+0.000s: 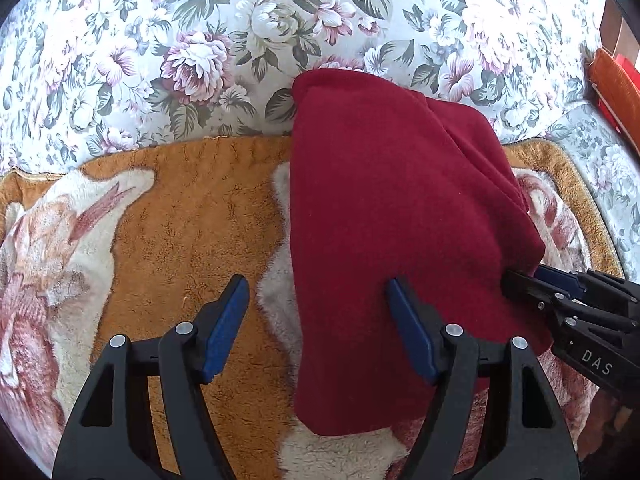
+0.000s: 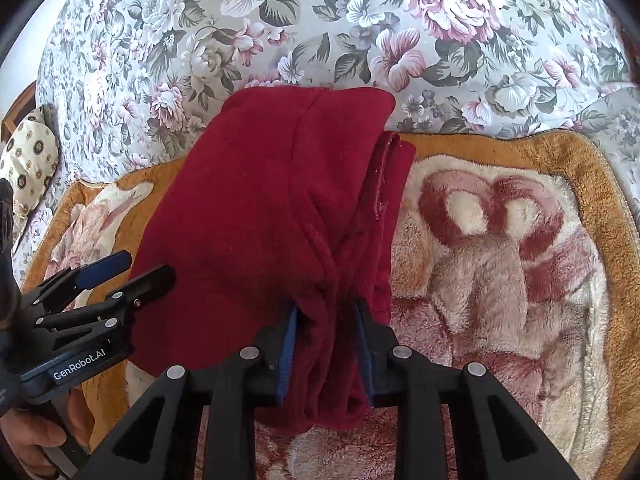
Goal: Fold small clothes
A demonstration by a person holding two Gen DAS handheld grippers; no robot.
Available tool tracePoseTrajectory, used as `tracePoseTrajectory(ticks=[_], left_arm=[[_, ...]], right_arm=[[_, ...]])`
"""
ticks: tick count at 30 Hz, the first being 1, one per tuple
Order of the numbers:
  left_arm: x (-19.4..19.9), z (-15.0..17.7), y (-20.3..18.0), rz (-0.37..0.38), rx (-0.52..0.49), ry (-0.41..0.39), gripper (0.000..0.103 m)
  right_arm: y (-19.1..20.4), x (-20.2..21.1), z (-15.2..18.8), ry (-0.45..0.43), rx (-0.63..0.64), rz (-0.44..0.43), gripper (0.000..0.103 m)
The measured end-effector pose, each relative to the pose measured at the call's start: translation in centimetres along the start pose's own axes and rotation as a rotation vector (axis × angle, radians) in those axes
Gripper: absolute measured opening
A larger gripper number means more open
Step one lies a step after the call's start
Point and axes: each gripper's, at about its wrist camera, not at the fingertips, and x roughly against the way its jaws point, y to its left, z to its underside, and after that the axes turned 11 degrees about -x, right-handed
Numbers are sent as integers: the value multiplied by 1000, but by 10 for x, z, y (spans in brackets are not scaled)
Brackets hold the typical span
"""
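Both wrist views look closely down along their fingers, sharing the red garment [image 1: 400,208] on the blanket [image 1: 168,216].

Bare blanket [image 1: 192,232] left of red garment [image 1: 392,208].

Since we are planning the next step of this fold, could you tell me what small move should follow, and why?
Probably bring the left gripper right, over the dark red garment's near left edge, and close. Its jaws stand open with only the right finger over the cloth, while the right gripper is shut on a bunched edge. A second hold would allow an even fold on the plush blanket.
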Motion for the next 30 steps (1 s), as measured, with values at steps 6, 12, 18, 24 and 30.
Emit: tracePoseTrajectory(ticks=[6,12,18,24,30], left_arm=[[13,-1,-1,-11,-8,-19,73],[19,-2,-2,-25,-11,-31,73],[9,0,-6,-23,-10,-13,73],[2,0,-8,-18,-15,-6,73],[1,-2,-9,-19,-11,-5,73]], right_arm=[[4,26,-2,-13,-12,-9,26],[9,52,-15,-91,-45,-53,28],[8,28,-29,-72,-76,-29,28],[-4,-4,-24,-37,-89,-30,36],[-8,-6,-25,-20,-88,-23,47]])
